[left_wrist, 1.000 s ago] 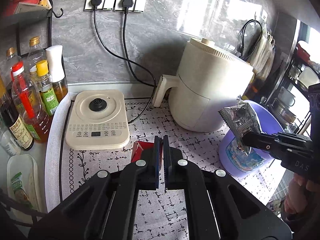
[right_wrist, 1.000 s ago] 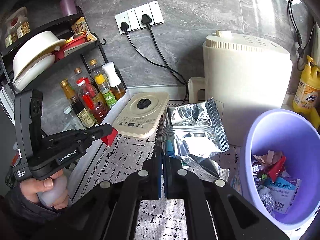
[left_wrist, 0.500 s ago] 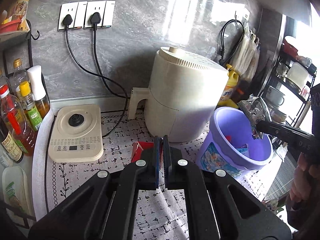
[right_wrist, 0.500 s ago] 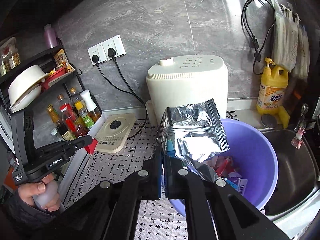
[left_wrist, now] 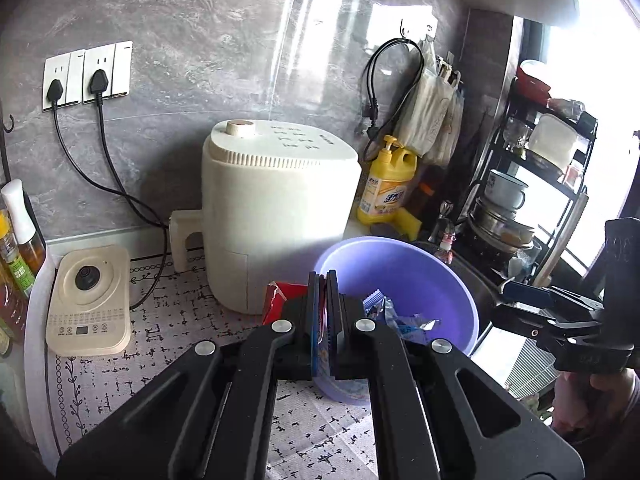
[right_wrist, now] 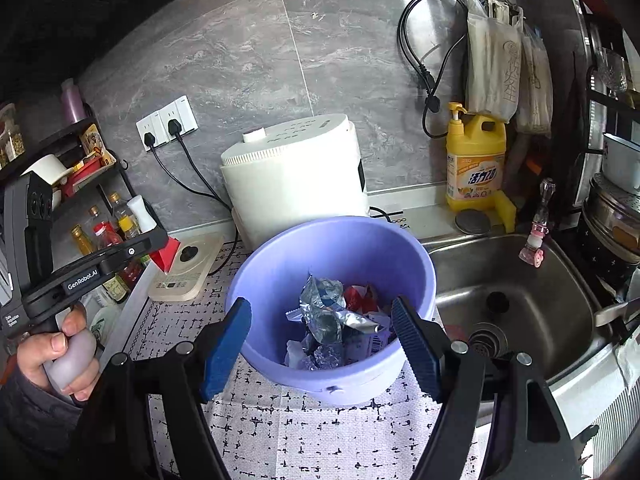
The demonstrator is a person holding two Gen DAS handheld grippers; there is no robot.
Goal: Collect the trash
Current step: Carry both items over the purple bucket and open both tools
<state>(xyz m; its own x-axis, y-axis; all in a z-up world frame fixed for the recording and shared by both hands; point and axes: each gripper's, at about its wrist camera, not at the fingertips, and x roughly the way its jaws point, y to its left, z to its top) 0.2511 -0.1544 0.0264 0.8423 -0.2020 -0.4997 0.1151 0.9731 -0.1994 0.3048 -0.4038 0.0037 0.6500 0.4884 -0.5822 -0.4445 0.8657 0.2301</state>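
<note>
Right gripper (right_wrist: pixel 322 344) has its two blue pads spread wide apart, with nothing between them. It hangs over the purple bucket (right_wrist: pixel 280 264). Down in the bucket lies the silver wrapper (right_wrist: pixel 324 312), all crumpled, on top of other trash.

Left gripper (left_wrist: pixel 322 320) has its pads pressed together on a red packet (left_wrist: pixel 280 300). It holds the packet just beside the bucket's rim, on the side near the white cooker (left_wrist: pixel 276 220).

The white cooker stands right behind the bucket. A yellow soap bottle (right_wrist: pixel 476 164) stands by the wall, next to a yellow sponge (right_wrist: pixel 505 210). A flat cream kettle base (right_wrist: pixel 188 268) sits to the left of the cooker. Sauce bottles (right_wrist: pixel 110 232) stand on a black rack (right_wrist: pixel 60 144) past it. Two black plugs (right_wrist: pixel 160 132) sit in the wall sockets.

The bucket rests on a white mat with black marks (right_wrist: pixel 300 432) that covers the surface. A steel sink (right_wrist: pixel 516 292) is right next to the bucket. The wall is grey stone.

A hand (right_wrist: pixel 66 344) grips the pale handle of the left gripper, and the tool points toward the bucket.
</note>
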